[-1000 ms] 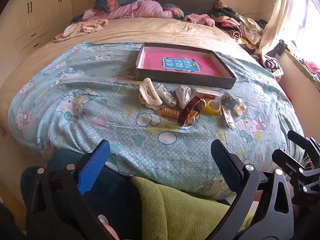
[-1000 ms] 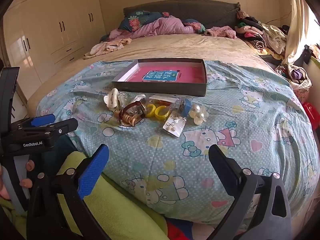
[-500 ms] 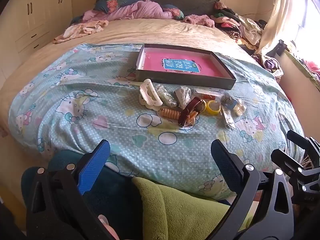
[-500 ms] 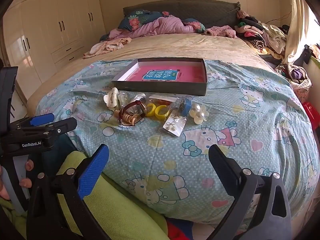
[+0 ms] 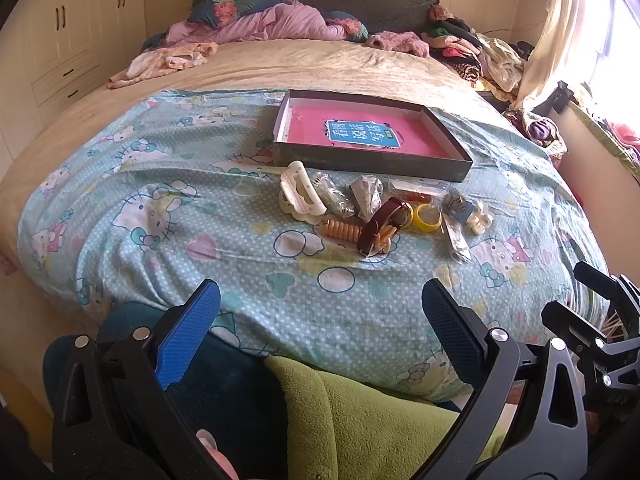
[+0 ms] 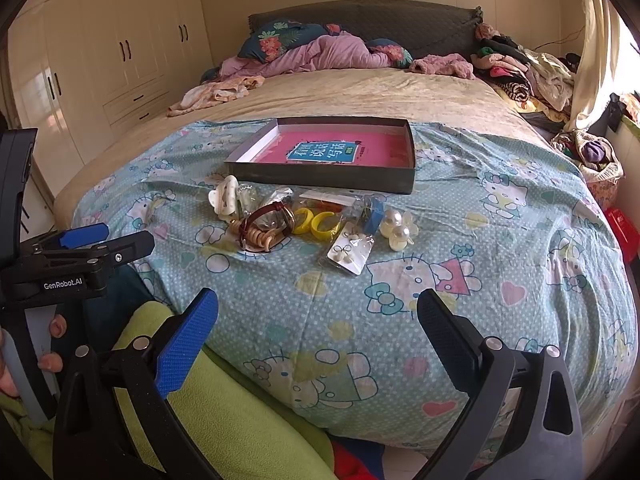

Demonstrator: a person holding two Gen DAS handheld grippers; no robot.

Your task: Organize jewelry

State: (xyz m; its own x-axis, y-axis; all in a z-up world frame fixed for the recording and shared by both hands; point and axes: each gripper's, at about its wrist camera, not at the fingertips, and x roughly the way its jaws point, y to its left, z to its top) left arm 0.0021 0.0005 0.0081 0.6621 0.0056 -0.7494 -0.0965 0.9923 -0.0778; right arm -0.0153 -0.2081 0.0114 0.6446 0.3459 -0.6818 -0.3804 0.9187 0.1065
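A shallow dark box (image 5: 372, 162) (image 6: 320, 178) with a pink book inside lies on the Hello Kitty quilt. In front of it is a small heap of jewelry: a white hair claw (image 5: 298, 194) (image 6: 224, 196), a brown watch strap (image 5: 380, 220) (image 6: 268, 216), a coiled orange tie (image 5: 340, 228), yellow rings (image 5: 426, 218) (image 6: 316, 222), pearl flower clips (image 6: 398, 230), a bagged earring card (image 6: 350, 252). My left gripper (image 5: 320, 312) and right gripper (image 6: 318, 312) are both open and empty, held low at the bed's near edge, well short of the heap.
The quilt (image 5: 168, 216) covers the near half of the bed. Crumpled clothes and pillows (image 6: 312, 54) lie at the headboard, more clothes at the right (image 6: 520, 68). Wardrobes (image 6: 100, 64) stand on the left. A green blanket (image 5: 360, 420) lies below the grippers.
Almost nothing has changed; both grippers stay open and nearly still, with only a slight drift of view.
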